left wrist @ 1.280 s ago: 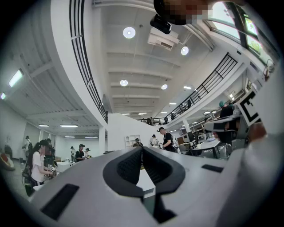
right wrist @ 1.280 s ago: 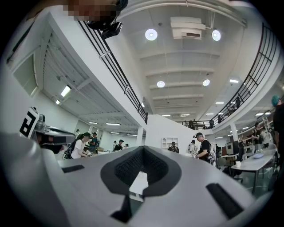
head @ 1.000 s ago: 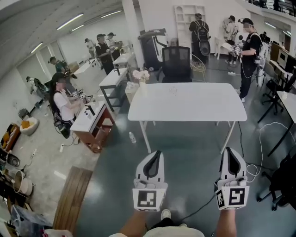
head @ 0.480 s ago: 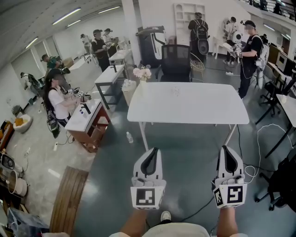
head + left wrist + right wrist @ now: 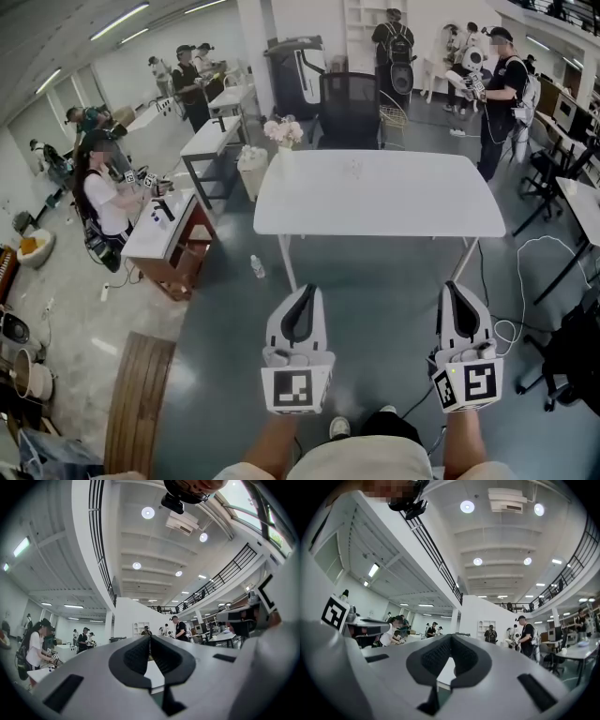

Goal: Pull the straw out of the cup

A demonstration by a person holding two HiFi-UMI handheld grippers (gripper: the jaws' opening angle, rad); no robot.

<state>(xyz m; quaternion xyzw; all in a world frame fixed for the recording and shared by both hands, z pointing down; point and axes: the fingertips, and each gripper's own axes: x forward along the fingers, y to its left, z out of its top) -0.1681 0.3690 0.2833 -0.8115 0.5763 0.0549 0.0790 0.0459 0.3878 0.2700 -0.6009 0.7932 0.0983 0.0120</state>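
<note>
Low in the frame, the left gripper [image 5: 307,291] and right gripper [image 5: 455,286] have their jaws pressed together, holding nothing. The cup [image 5: 354,170] is a tiny shape at upper centre on the white table [image 5: 412,211], well apart from them, and its straw is too small to see. Best to step close first, then steady the cup with one gripper and pinch the straw with the other.

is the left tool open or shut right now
Shut: the left gripper view shows the left tool with dark pads meeting at the tips, nothing between.
</note>
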